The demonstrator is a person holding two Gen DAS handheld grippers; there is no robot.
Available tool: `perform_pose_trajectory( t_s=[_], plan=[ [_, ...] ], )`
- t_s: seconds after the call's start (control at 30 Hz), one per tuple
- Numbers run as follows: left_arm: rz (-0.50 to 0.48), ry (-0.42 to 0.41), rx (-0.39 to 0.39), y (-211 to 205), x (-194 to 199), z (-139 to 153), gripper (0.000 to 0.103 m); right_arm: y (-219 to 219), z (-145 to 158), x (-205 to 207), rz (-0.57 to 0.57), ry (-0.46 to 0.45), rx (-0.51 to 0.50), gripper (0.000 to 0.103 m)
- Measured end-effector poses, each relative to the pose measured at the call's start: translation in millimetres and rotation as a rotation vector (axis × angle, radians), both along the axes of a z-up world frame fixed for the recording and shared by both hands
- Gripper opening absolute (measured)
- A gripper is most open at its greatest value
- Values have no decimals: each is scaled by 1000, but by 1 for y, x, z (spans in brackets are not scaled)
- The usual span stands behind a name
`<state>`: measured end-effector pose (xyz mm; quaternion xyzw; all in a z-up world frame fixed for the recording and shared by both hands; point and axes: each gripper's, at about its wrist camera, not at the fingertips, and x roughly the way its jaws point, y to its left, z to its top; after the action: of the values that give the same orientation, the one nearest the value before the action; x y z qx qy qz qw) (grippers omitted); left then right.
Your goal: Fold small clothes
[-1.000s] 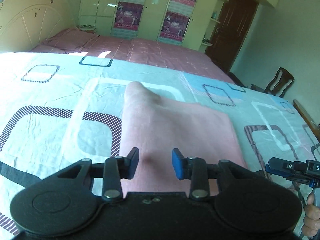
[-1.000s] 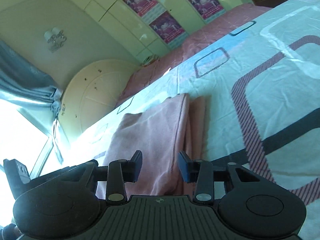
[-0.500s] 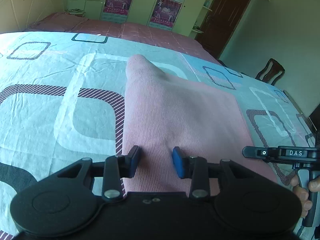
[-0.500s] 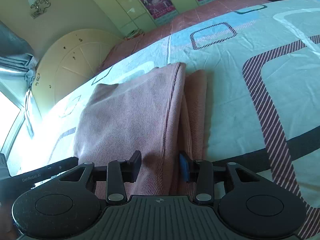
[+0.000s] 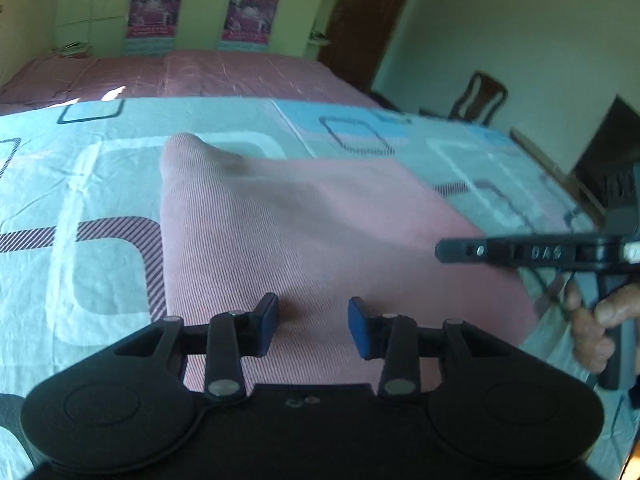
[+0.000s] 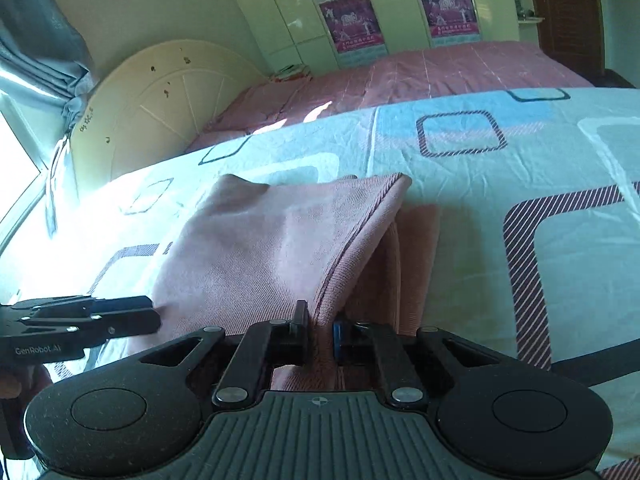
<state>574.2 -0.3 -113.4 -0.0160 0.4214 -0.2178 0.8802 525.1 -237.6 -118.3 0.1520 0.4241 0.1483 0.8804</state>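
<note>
Right gripper point(image 6: 320, 330) was tipped downward and its jaws had just been closing, and the pads were pinched on the hemmed edge of the pink cloth point(image 6: 260, 248), with only a thin gap between them. Left gripper point(image 5: 313, 326) was also angled down over the same cloth, jaws parted with the cloth between the blue pads, not squeezing it. In the left view, a bare hand point(image 5: 596, 328) was wrapped around the right gripper's handle, off at the right edge.
</note>
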Motion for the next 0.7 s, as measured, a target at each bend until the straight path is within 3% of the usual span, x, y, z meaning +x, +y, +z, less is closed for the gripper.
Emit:
perform_pose_trajectory(
  t_s=[0.03,0.13,0.2,0.3,0.37,0.4,0.43,0.5,0.7],
  plan=[
    [-8,2,31,-7,1,-6,36,-1,-9,0,-6,26,-21,9],
    [11,10,-10,-7,5,-7,36,-8,-38,5,-51,90,-11,9],
    [23,-19,-64,5,5,3,36,-11,-36,3,-65,85,9,9],
    [82,-62,-53,24,17,6,35,-12,-32,0,-49,66,-7,9],
    [90,-30,-43,29,32,-6,35,-15,-34,0,-54,71,-2,9],
    [88,42,-27,29,43,-22,35,-15,-34,0,-55,70,-2,9],
    [102,34,-73,32,46,-28,35,-13,-33,-1,-57,70,-6,9],
    [88,32,-81,35,50,-24,35,-14,-31,-1,-57,74,3,9],
    [95,-46,-87,43,81,-17,36,-22,0,21,-135,-65,-85,10]
  ],
)
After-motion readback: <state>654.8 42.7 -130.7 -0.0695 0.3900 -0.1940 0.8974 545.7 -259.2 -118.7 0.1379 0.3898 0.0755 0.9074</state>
